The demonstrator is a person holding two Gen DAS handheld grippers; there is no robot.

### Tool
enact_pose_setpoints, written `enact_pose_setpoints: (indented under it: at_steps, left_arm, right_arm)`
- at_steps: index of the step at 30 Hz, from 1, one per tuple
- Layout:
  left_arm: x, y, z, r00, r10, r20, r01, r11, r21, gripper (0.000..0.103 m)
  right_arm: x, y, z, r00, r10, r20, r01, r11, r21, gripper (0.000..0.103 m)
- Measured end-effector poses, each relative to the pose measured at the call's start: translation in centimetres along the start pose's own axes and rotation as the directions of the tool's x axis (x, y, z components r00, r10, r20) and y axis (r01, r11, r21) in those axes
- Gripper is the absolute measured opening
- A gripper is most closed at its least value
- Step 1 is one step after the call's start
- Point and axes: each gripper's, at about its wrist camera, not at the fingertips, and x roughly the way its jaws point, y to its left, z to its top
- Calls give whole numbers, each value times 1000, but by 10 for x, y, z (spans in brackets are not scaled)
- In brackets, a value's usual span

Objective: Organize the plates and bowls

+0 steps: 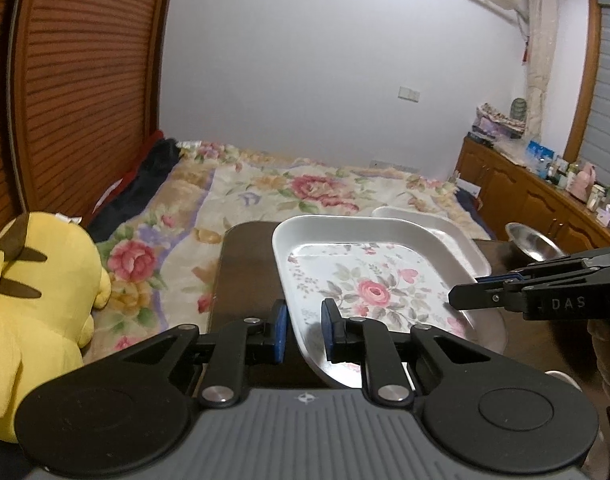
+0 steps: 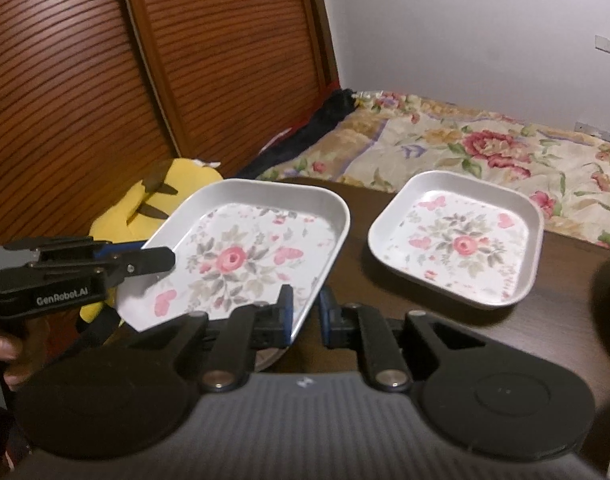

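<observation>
Both hand-held grippers are on the same square floral plate (image 2: pixel 241 256): the right gripper (image 2: pixel 303 312) straddles its near rim, one blue pad inside and one outside, and the left gripper (image 1: pixel 303 330) straddles the opposite rim the same way. In each wrist view the rim passes between the pads with a sliver of gap showing beside it, so I cannot tell whether either pair is truly pinching the plate or only closed most of the way around the edge. The plate looks raised and tilted over the left part of the dark wooden table (image 2: pixel 485 332), partly overhanging the yellow plush toy (image 2: pixel 177 184) beside the table. A second, matching floral plate (image 2: pixel 461 240) lies flat on the table to the right, well apart from the first, and a metal bowl (image 1: pixel 533 242) sits near the table's far right edge. The step in hand seems to be carrying the lifted plate across to nest it on its twin. To do that well, both pads should bite firmly on the thin rim before any travel, since a shallow two-sided hold can let a smooth plate pivot or slip. Keep the two grippers moving together so the plate levels out, line up its corners with the plate below, lower until the bases meet, and only then release, one side after the other, to avoid a clatter or a skewed stack.
</observation>
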Motion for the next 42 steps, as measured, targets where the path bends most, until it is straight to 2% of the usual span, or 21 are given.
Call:
enact_pose_setpoints:
  at_steps: [9,21,32,42]
  left_arm:
    - [-29,-35,-9,998,-55,32,54,998,38,20]
    - [-60,-73,-34,993,-117,13,115,990,83,20]
    - [-72,-95,-55,990,-142,-22,144,984,107,20]
    - [-76,-109,-75,987,-157,-40,160,983,87,20]
  right_arm:
    - [-46,-5,-25,997,-45,57,44,999,23,15]
    - [-94,-11,-65,991,-82,105,73,994,85,15]
    - [-117,-21,-102,986,-91,137,71,987,144,15]
    - [-127,-24,-135,979,-108,174,75,980,185,15]
